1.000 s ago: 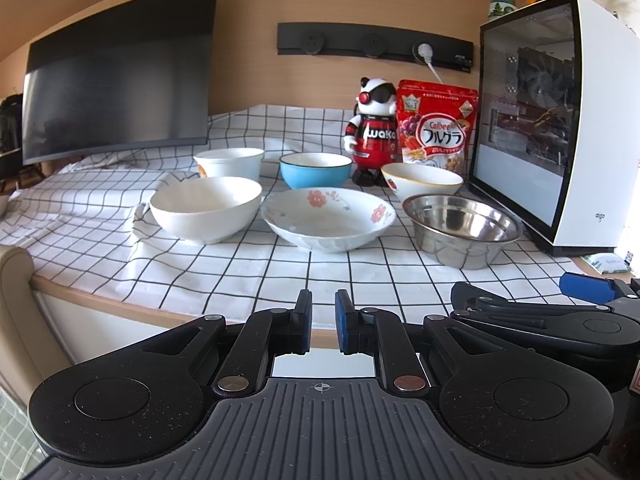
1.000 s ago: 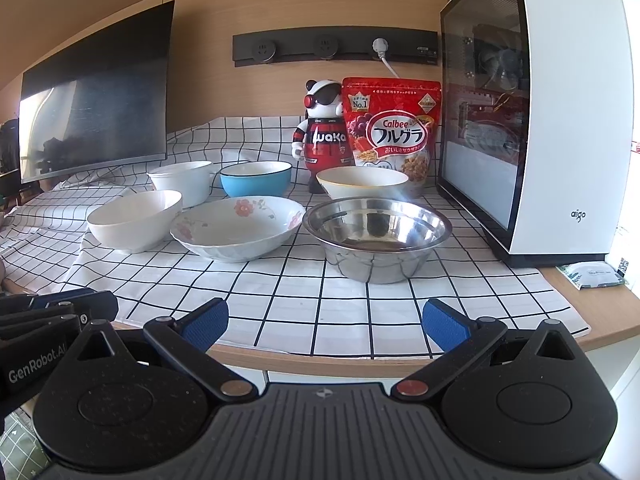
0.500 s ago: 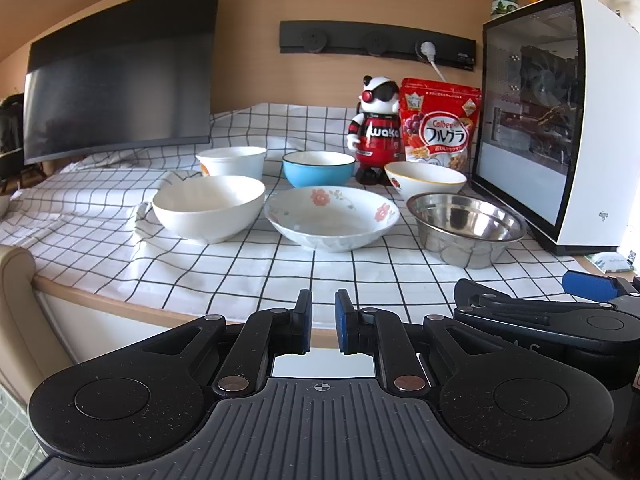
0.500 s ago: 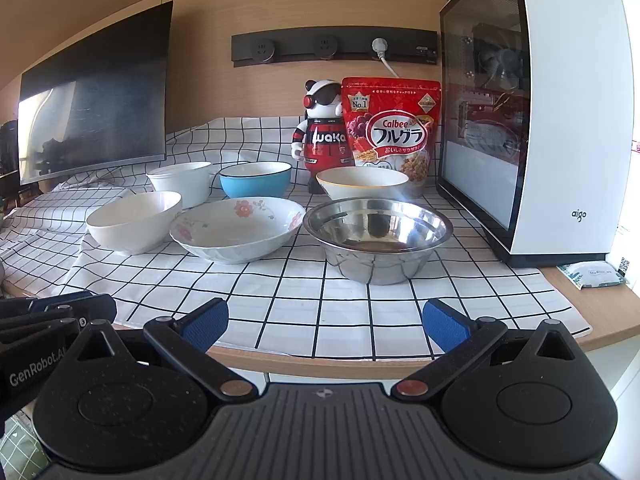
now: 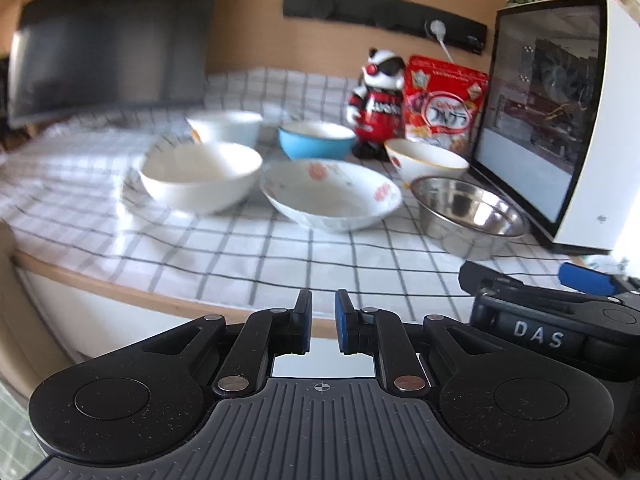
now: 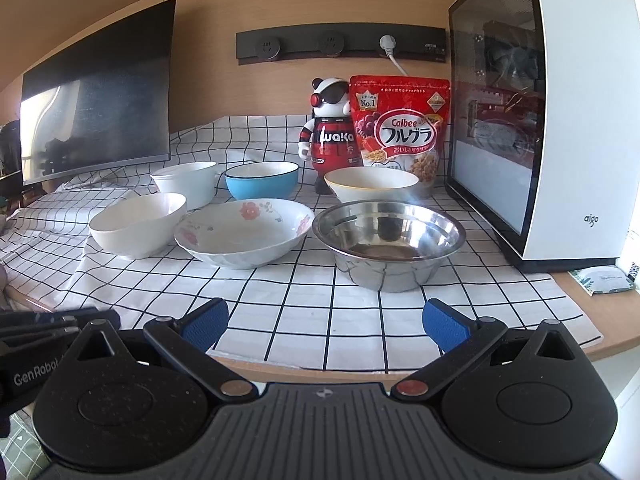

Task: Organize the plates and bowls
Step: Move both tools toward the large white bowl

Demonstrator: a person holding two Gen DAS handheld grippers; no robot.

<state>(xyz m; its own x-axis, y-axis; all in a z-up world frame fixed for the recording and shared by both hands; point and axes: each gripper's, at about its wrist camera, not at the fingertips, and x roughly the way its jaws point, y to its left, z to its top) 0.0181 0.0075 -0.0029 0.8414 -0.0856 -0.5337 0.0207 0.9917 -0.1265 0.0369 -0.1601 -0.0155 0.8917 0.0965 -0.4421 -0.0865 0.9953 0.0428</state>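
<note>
Six bowls are laid apart on the checked cloth (image 6: 360, 312), unstacked. Left gripper (image 5: 323, 320) is held closed and empty; right gripper (image 6: 326, 320) is spread for grasping.

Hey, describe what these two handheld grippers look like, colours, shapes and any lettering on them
Both are matte black plastic. Each has a ribbed central body, two round speckled discs at the sides and linkage arms on silver pivot pins. The left gripper and the right gripper both carry blue pads on their fingertips. Seen from the side, one body reads "DAS" and the other "GenRobot" in white. No cables or sleeves show.
</note>
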